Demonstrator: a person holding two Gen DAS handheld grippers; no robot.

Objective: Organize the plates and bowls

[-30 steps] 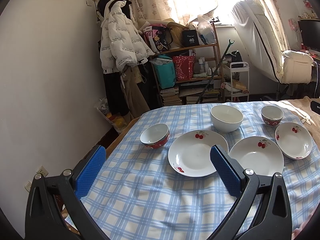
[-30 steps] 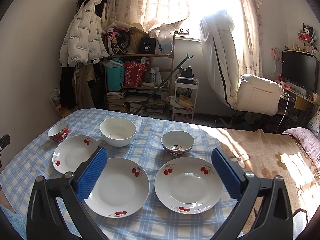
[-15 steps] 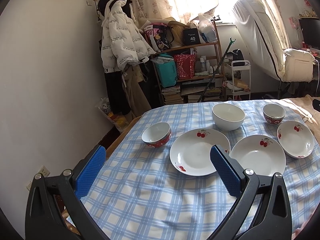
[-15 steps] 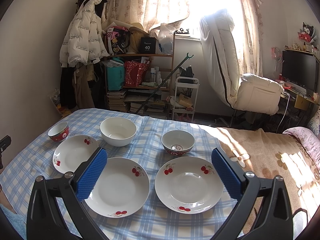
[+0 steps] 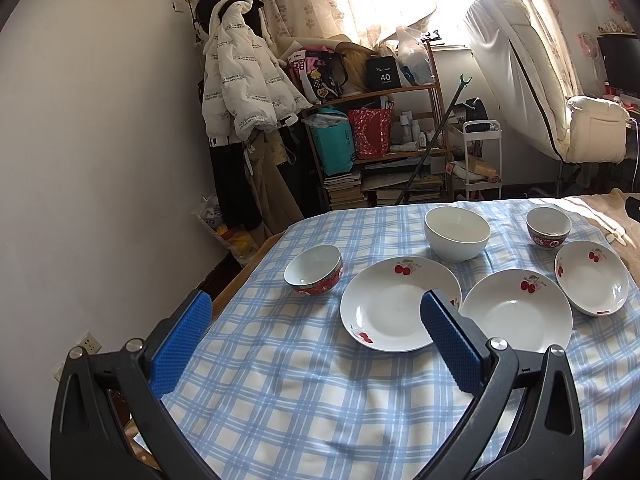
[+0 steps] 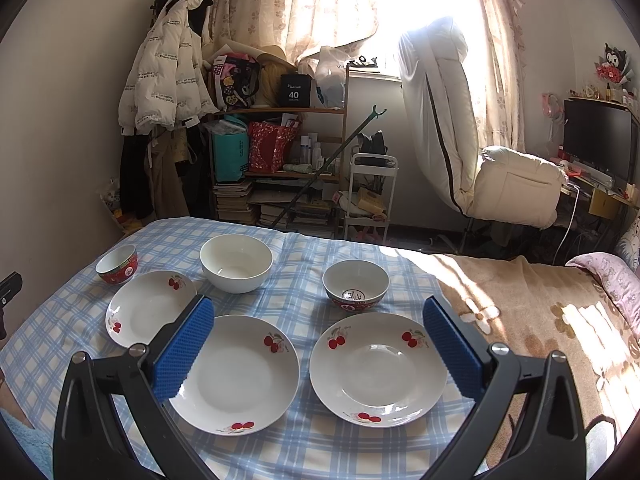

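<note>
Three white cherry-print plates lie in a row on the blue checked cloth (image 6: 304,288): the left plate (image 6: 148,308), middle plate (image 6: 236,372) and right plate (image 6: 378,368). Behind them stand a plain white bowl (image 6: 236,262) and two red-patterned bowls, one far left (image 6: 117,265) and one at the right (image 6: 356,288). My right gripper (image 6: 318,308) is open above the middle and right plates, holding nothing. My left gripper (image 5: 316,308) is open and empty, hovering before the left red bowl (image 5: 314,270) and the left plate (image 5: 394,304). The white bowl (image 5: 457,233) sits beyond.
The cloth's left edge (image 5: 256,264) drops off beside a white wall. A cluttered shelf (image 6: 280,152), a hanging white coat (image 6: 164,80), a small cart (image 6: 372,196) and a reclined chair (image 6: 480,160) stand behind. A tan blanket (image 6: 540,312) covers the surface to the right.
The left wrist view has shifted very slightly. The dishes have not moved, and both grippers remain open.
</note>
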